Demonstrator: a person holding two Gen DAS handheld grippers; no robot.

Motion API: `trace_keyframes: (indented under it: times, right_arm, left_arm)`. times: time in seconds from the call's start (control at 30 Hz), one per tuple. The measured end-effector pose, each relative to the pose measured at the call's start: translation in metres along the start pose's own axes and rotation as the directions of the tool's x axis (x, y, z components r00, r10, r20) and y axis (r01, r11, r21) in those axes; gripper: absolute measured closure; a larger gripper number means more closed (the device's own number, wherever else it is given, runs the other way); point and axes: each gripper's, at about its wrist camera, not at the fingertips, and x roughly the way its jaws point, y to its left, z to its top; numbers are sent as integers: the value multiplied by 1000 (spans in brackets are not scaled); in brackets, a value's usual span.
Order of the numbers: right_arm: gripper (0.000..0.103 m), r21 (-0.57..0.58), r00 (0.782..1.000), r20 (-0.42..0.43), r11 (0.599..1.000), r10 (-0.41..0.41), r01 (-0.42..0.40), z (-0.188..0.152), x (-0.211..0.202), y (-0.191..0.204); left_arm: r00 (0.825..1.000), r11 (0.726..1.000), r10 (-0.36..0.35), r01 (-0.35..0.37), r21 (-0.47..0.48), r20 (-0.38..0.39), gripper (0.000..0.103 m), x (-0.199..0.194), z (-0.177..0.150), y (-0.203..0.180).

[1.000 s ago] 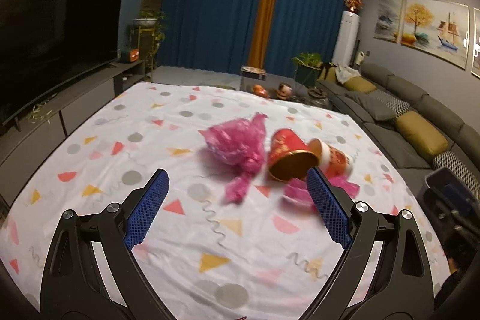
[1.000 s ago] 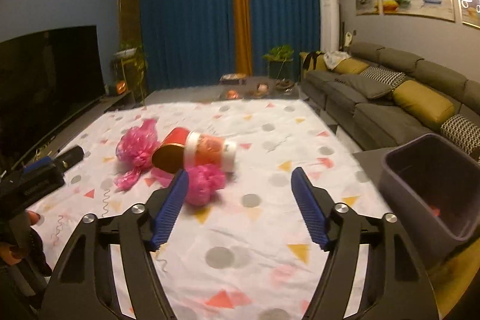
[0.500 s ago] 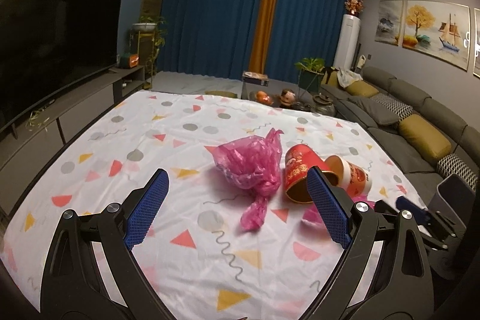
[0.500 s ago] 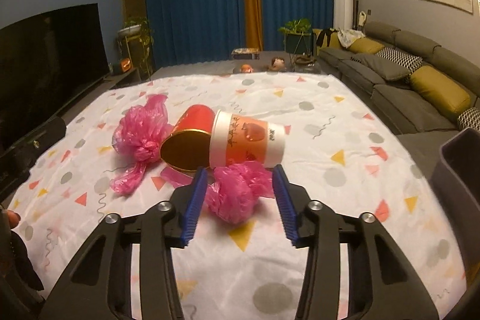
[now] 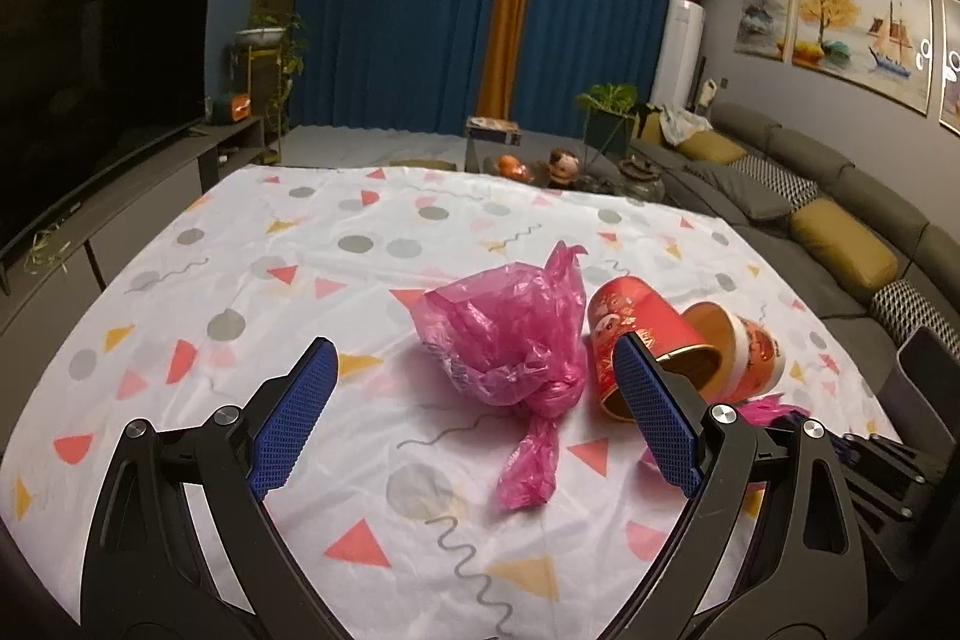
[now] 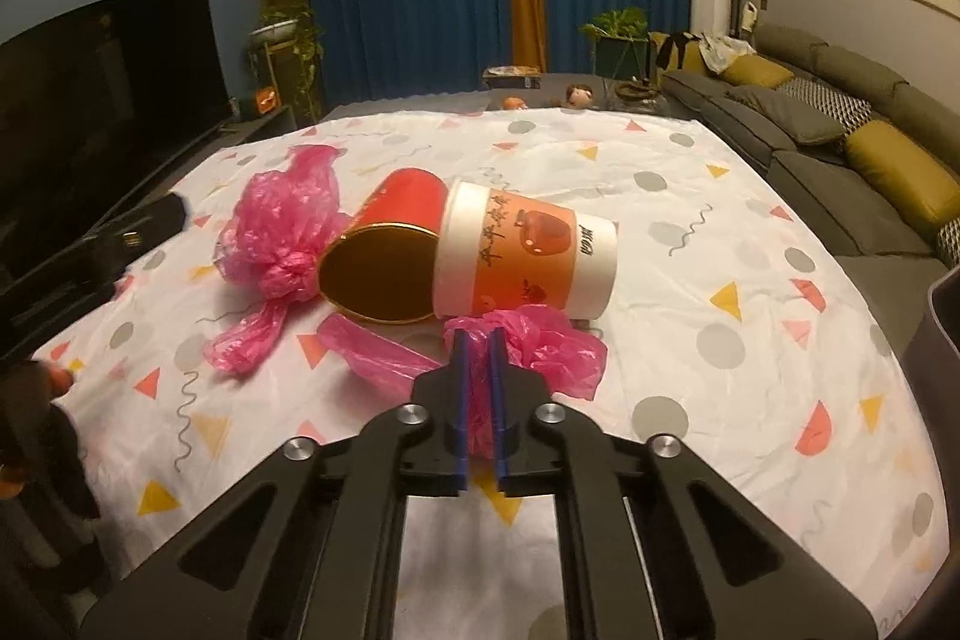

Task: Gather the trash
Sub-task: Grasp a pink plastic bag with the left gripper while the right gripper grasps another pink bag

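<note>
On the patterned cloth lie a large knotted pink bag (image 5: 510, 334) (image 6: 282, 232), a tipped red cup (image 5: 642, 334) (image 6: 390, 250) with a gold inside, and an orange-and-white cup (image 6: 528, 256) (image 5: 750, 352) on its side. A small crumpled pink bag (image 6: 540, 346) lies just in front of the cups. My right gripper (image 6: 478, 337) is closing tight on this small bag, its pads pressing the plastic. My left gripper (image 5: 471, 343) stands open just short of the large bag, nothing between its fingers.
The cloth-covered table (image 5: 300, 280) ends at the right, where a dark bin (image 6: 945, 316) (image 5: 924, 358) stands beside the grey sofa (image 6: 840, 130). A TV (image 5: 90, 100) on a low cabinet runs along the left. A coffee table with small items sits beyond the far edge.
My right gripper moved forward and down, and its jaws went from wide open to shut on the small pink bag. My left gripper moved closer to the large pink bag, still open.
</note>
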Motion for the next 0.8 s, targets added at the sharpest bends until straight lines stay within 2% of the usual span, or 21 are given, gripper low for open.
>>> trace_keyframes:
  times: [0.33, 0.43, 0.5, 0.63, 0.73, 0.8]
  right_arm:
    - [98, 66, 994, 105, 998, -23, 16, 3, -39, -24]
    - [98, 88, 991, 131, 996, -27, 16, 6, -49, -31]
    - [98, 102, 989, 142, 995, -33, 19, 7, -53, -37]
    - [98, 115, 987, 154, 993, -44, 26, 7, -59, -42]
    - [98, 125, 986, 159, 992, -51, 32, 7, -63, -46]
    - [98, 131, 985, 162, 991, -56, 34, 7, -65, -49]
  left_arm:
    - [996, 1000, -6, 5, -14, -88, 12, 40, 0, 4]
    - [991, 1000, -16, 15, -8, -133, 16, 52, 0, 2]
    - [985, 1000, -31, 31, -5, -172, 22, 61, 0, 0]
    - [968, 998, -64, 67, 4, -244, 43, 75, -3, -2]
    - [961, 994, -100, 107, 13, -256, 59, 78, -4, -6]
    - [960, 992, -115, 125, 22, -255, 76, 77, -5, -9]
